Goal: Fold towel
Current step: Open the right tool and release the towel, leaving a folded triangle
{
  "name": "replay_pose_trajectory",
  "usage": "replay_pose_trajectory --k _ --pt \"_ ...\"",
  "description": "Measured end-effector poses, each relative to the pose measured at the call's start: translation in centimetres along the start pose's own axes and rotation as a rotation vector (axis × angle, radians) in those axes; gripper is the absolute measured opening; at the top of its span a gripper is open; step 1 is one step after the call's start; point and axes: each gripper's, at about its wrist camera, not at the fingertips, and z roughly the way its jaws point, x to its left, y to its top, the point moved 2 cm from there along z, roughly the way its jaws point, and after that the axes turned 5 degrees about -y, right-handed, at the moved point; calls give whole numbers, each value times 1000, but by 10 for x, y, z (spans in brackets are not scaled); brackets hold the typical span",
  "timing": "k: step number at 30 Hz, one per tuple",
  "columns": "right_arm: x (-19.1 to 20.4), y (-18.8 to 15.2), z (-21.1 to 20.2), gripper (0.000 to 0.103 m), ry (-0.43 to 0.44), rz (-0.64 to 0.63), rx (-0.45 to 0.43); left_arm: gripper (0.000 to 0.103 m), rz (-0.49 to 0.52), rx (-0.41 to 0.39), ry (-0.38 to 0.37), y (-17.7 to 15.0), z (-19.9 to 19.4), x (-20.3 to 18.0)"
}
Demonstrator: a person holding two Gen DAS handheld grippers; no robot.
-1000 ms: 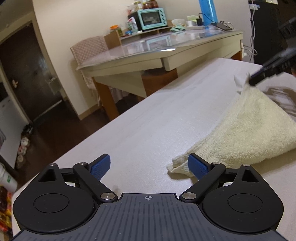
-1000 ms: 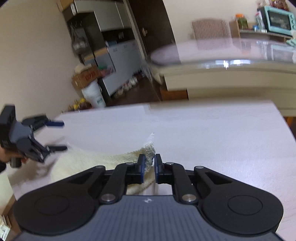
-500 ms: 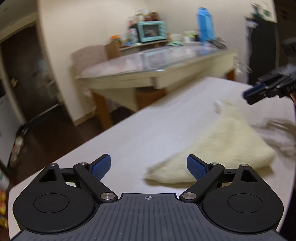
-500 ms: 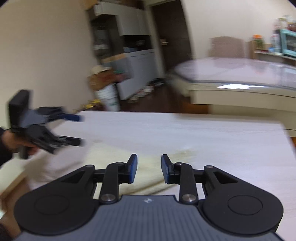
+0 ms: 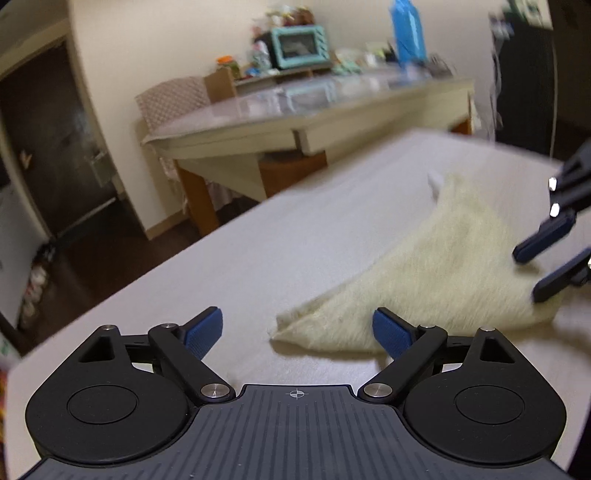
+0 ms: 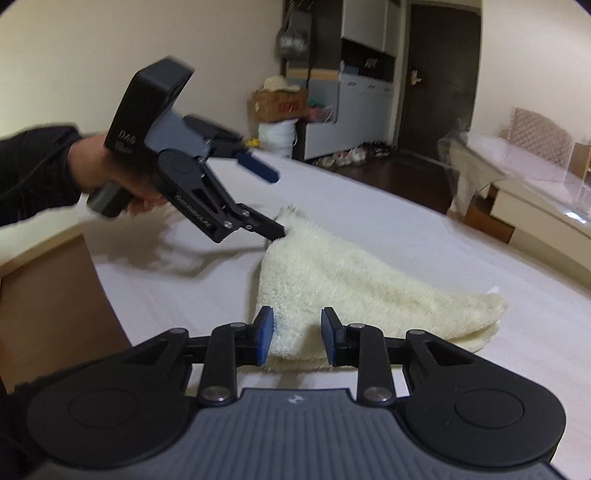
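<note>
A cream towel point(image 5: 443, 273) lies folded into a triangle on the white table point(image 5: 258, 258); it also shows in the right wrist view point(image 6: 340, 280). My left gripper point(image 5: 295, 332) is open and empty, with the towel's near corner just ahead between its fingers. In the right wrist view the left gripper point(image 6: 275, 206) hovers at the towel's far corner. My right gripper point(image 6: 297, 339) is open, its fingers on either side of the towel's near corner, and it shows at the right edge of the left wrist view point(image 5: 543, 269).
A second table with a glass top point(image 5: 295, 110) stands beyond, holding a teal toaster oven point(image 5: 299, 46) and a blue bottle point(image 5: 408, 31). A chair point(image 5: 173, 99) stands by it. Boxes and a white bucket point(image 6: 277, 136) stand by the far wall.
My right gripper has let go of the towel corner, opened, and swung round to the towel's near corner. The towel now lies flat. My left gripper stays open.
</note>
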Motion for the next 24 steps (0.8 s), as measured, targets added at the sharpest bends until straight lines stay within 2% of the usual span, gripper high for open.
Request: replay_pose_trajectory --k 3,8,14,18,19,23,24 --pt "-18 2 5 43 -48 47 -3 93 -35 7 22 2 2 6" --pt "-34 -4 22 43 -76 102 61 93 -51 68 69 -2 17 7" --pt "-38 0 11 46 -70 131 41 93 -118 89 81 -2 12 11" --pt "-38 -6 -12 60 -102 152 34 95 -212 143 105 -1 -2 4" --pt "-38 -7 -15 67 -110 162 37 96 -232 146 103 -3 -8 0" --pt "-36 -14 -31 81 -150 207 50 100 -277 139 97 -10 -33 -22" --pt "-35 -16 -35 89 -161 218 54 101 -288 129 105 -12 -41 -29"
